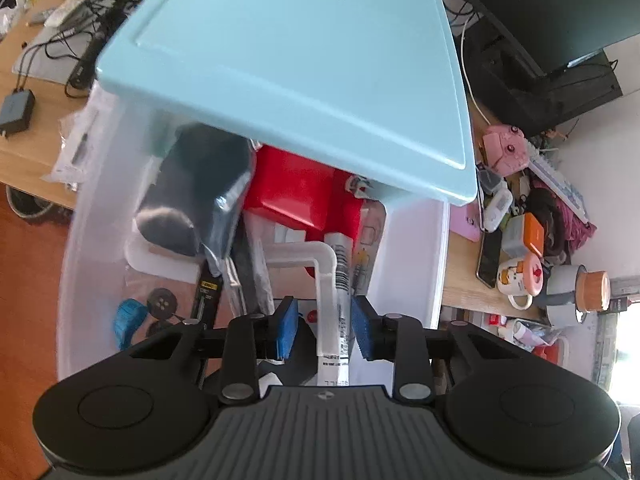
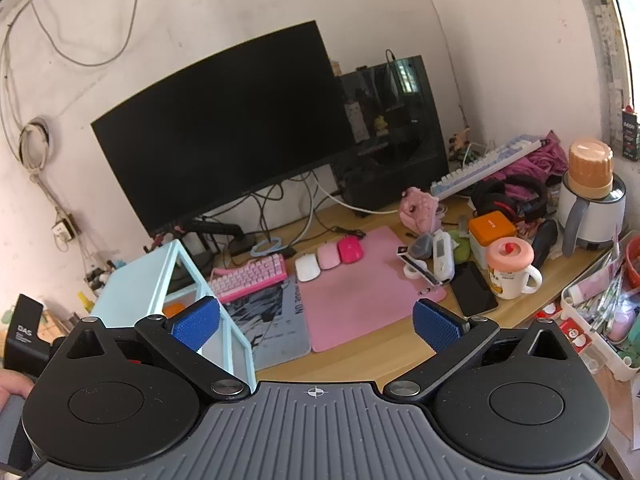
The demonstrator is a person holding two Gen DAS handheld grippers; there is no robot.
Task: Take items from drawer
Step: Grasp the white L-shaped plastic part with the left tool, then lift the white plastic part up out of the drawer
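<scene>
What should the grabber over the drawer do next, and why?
Probably squeeze shut on the white packet. The left gripper has its blue pads on either side of that packet, with small gaps left, so it is lined up but not holding yet. The packet lies in the open drawer. The right gripper is open wide over the desk.

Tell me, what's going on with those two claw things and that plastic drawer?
A person is emptying the drawer with a handheld gripper in each hand. The left gripper is down in the open drawer, its blue pads either side of a white packet but not visibly touching it. The right gripper hangs open and empty above the desk.
</scene>
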